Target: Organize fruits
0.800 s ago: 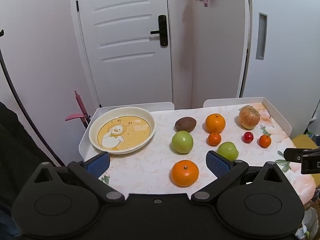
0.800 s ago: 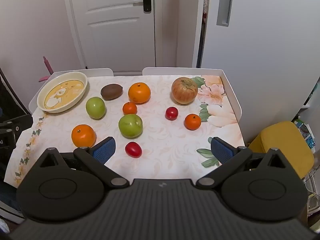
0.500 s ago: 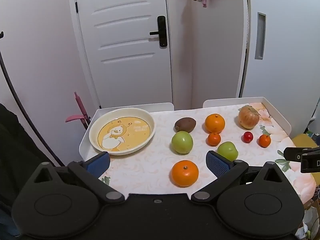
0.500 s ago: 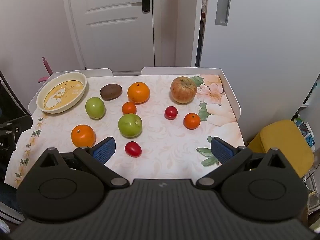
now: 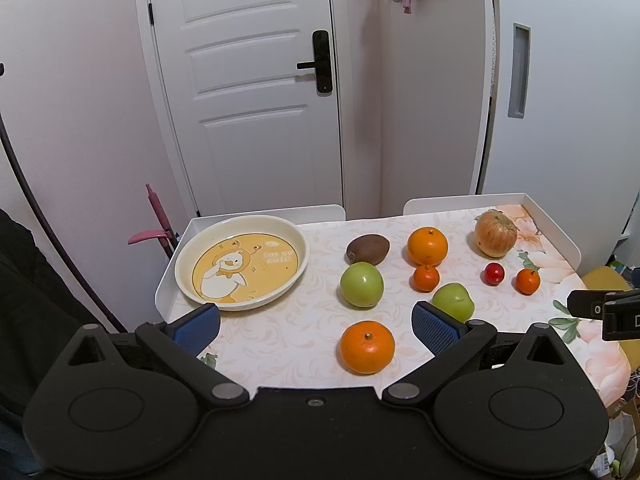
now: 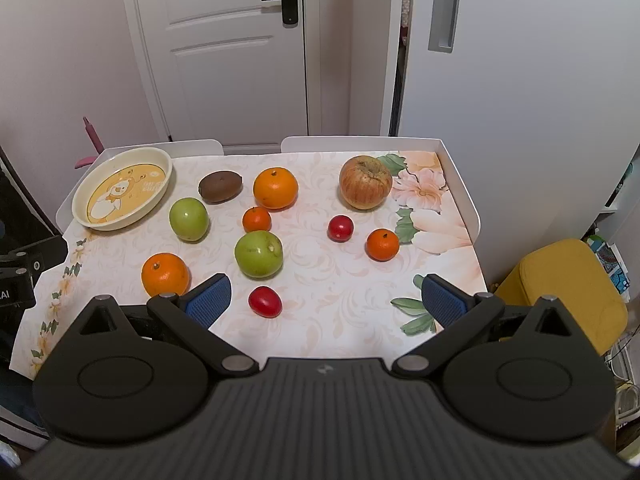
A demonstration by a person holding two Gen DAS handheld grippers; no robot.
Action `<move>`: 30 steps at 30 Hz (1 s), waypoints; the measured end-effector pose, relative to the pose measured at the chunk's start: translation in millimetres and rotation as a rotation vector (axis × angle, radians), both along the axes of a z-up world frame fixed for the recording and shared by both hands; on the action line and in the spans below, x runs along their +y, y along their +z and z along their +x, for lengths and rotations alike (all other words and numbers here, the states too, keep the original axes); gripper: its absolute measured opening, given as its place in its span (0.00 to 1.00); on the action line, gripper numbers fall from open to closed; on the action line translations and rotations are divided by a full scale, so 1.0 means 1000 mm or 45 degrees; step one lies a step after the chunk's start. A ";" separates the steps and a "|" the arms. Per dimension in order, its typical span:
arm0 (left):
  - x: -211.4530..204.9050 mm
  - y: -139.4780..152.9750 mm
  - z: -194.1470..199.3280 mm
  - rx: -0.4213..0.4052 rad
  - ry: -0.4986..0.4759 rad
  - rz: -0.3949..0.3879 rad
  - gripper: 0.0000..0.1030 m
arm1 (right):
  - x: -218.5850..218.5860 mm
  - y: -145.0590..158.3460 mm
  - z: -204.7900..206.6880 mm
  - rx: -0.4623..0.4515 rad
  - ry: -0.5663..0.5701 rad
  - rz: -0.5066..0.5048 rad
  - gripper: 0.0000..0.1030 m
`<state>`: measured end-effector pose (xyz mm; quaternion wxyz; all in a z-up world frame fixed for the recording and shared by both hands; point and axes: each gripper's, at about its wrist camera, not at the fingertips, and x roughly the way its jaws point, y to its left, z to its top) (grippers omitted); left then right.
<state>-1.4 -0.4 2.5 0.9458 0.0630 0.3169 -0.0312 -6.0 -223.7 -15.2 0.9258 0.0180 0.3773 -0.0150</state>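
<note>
- The left gripper (image 5: 316, 322) hovers over the near left part of the table (image 6: 352, 288), its blue pads spread wide with nothing between them.
- The right gripper (image 6: 326, 296) hangs above the table's near edge, fingers likewise released and empty; a red cherry tomato (image 6: 265, 301) lies just ahead of its left pad.
- The duck-print plate (image 5: 192, 256) sits in the table's far left corner, with no fruit in it.
- A kiwi (image 5: 367, 249) lies toward the far edge, right of the plate, with a green apple (image 5: 361, 284) just in front of it.
- A large orange (image 5: 427, 245) sits right of the kiwi; a small mandarin (image 5: 426, 278) rests just in front of it.
- A second green apple (image 6: 258, 254) lies near the table's middle, partly hidden behind the left gripper's right finger in the left wrist view.
- Another large orange (image 5: 367, 346) sits close to the near edge, between the left gripper's pads in that view.
- A red-streaked apple (image 6: 365, 182) stands near the far right corner on the floral print.
- A second cherry tomato (image 6: 340, 228) and a second small mandarin (image 6: 383, 244) lie side by side toward the right edge, apart from each other.
</note>
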 end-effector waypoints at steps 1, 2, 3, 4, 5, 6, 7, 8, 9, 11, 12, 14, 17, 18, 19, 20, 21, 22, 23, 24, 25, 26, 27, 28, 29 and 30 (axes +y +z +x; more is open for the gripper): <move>0.000 0.000 0.000 0.000 0.000 0.000 1.00 | 0.000 0.001 -0.002 0.000 -0.002 0.000 1.00; 0.000 0.000 0.000 0.000 0.000 0.000 1.00 | 0.000 0.001 -0.001 0.001 -0.002 0.003 1.00; 0.000 0.000 0.000 0.001 0.000 0.000 1.00 | 0.000 0.002 -0.001 0.003 -0.002 0.005 1.00; 0.000 0.000 0.000 0.001 0.003 0.001 1.00 | 0.000 0.002 -0.001 0.002 -0.003 0.003 1.00; 0.000 0.000 0.000 0.002 0.004 0.000 1.00 | 0.000 0.002 -0.001 0.002 -0.002 0.004 1.00; 0.000 0.000 0.000 0.003 0.005 0.000 1.00 | 0.000 0.002 -0.001 0.003 -0.001 0.004 1.00; -0.001 0.000 0.001 0.004 0.006 0.000 1.00 | 0.000 0.002 -0.001 0.003 -0.001 0.004 1.00; -0.001 0.000 0.001 0.005 0.007 0.000 1.00 | 0.000 0.002 -0.001 0.003 0.001 0.000 1.00; -0.001 0.000 0.001 0.005 0.007 0.001 1.00 | 0.000 0.002 -0.001 0.003 -0.002 0.004 1.00; -0.002 -0.001 0.000 0.005 0.007 0.002 1.00 | 0.000 0.002 -0.001 0.003 -0.002 0.006 1.00; -0.001 -0.001 0.001 0.005 0.007 0.001 1.00 | 0.000 0.002 -0.001 0.004 -0.002 0.007 1.00; -0.001 -0.001 0.000 0.006 0.009 0.000 1.00 | 0.000 0.002 -0.001 0.005 -0.003 0.007 1.00; 0.002 -0.001 0.000 0.007 0.012 -0.005 1.00 | 0.004 0.000 0.000 0.004 -0.001 -0.007 1.00; 0.003 -0.001 0.000 0.007 0.014 -0.006 1.00 | 0.004 0.001 0.000 0.004 -0.001 -0.008 1.00; 0.003 -0.001 0.000 0.008 0.015 -0.006 1.00 | 0.005 0.001 0.000 0.003 0.001 -0.009 1.00; 0.003 -0.001 0.000 0.008 0.016 -0.006 1.00 | 0.005 0.002 0.000 0.002 0.002 -0.010 1.00; 0.003 -0.001 -0.001 0.008 0.017 -0.006 1.00 | 0.005 0.002 -0.001 0.001 0.002 -0.009 1.00; 0.003 -0.001 -0.001 0.008 0.016 -0.006 1.00 | 0.004 0.002 0.000 0.003 0.001 -0.008 1.00; 0.003 -0.001 -0.001 0.008 0.016 -0.006 1.00 | 0.005 0.002 -0.001 0.002 0.002 -0.012 1.00; 0.003 -0.001 -0.001 0.007 0.016 -0.006 1.00 | 0.004 0.002 -0.001 0.002 0.001 -0.010 1.00; 0.004 -0.001 -0.001 0.007 0.017 -0.004 1.00 | 0.003 0.002 0.000 0.002 0.002 -0.008 1.00; 0.004 0.000 -0.001 0.008 0.017 -0.004 1.00 | 0.003 0.002 0.000 0.002 0.002 -0.008 1.00; 0.004 0.000 -0.001 0.008 0.018 -0.004 1.00 | 0.003 0.002 0.000 0.003 0.000 -0.006 1.00; 0.004 0.000 -0.001 0.007 0.017 -0.005 1.00 | 0.003 0.002 0.000 0.003 -0.001 -0.005 1.00; 0.004 0.000 -0.001 0.007 0.016 -0.005 1.00 | 0.003 0.002 0.000 0.004 0.000 -0.005 1.00; 0.004 0.000 -0.001 0.007 0.016 -0.005 1.00 | 0.004 0.002 0.000 0.004 -0.001 -0.006 1.00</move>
